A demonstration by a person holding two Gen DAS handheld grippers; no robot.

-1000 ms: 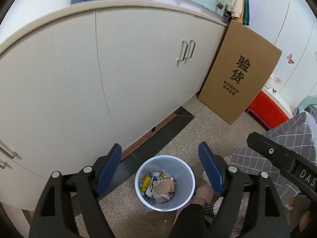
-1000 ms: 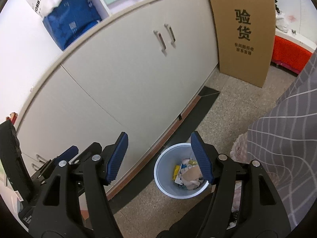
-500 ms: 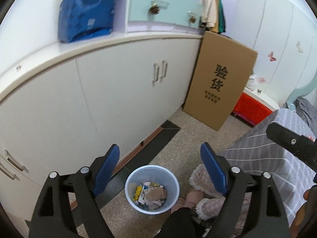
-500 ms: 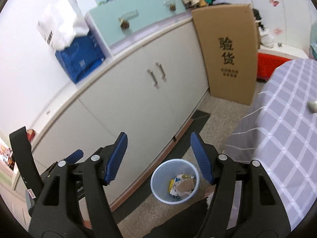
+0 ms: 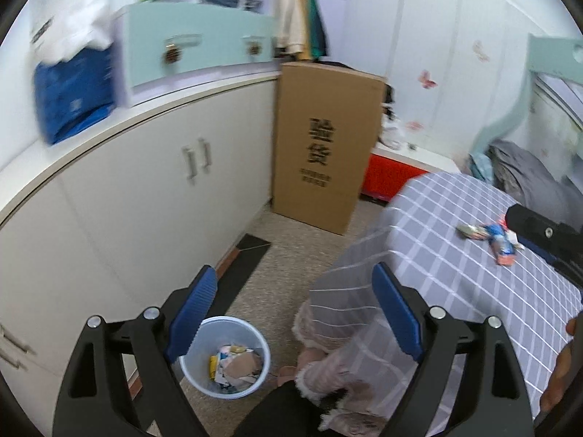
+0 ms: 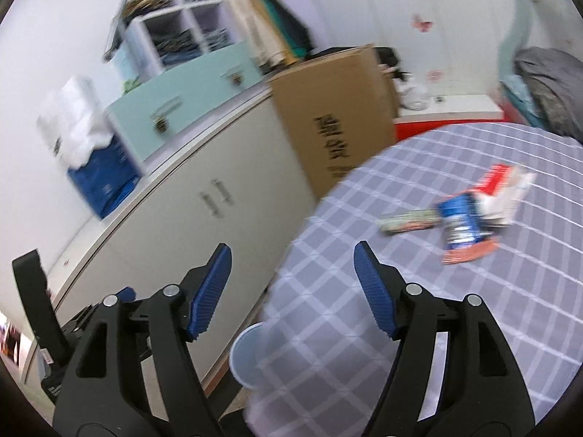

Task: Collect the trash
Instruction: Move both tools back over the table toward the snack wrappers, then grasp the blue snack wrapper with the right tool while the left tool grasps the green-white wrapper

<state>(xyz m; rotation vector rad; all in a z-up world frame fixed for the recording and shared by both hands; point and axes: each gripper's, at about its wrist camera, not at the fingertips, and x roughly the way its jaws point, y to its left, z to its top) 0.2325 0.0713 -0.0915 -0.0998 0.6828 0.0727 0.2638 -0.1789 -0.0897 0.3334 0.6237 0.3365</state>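
Observation:
A light blue trash bin holding paper scraps stands on the floor by the cabinet. In the right wrist view only the bin's rim shows past the tablecloth's edge. Several wrappers, blue, red and silver, lie on the grey checked table. My left gripper hangs above the floor between bin and table, its jaws opening with nothing between them. My right gripper is open and empty over the table's near edge, short of the wrappers.
White cabinets run along the left, with a blue bag and a mint drawer box on top. A tall cardboard box leans at the cabinets' end, beside a red box. A person's fuzzy slippers are next to the bin.
Both views have swung up and to the right, away from the bin. The checked table and the wrappers on it have come into view. Both grippers stay empty.

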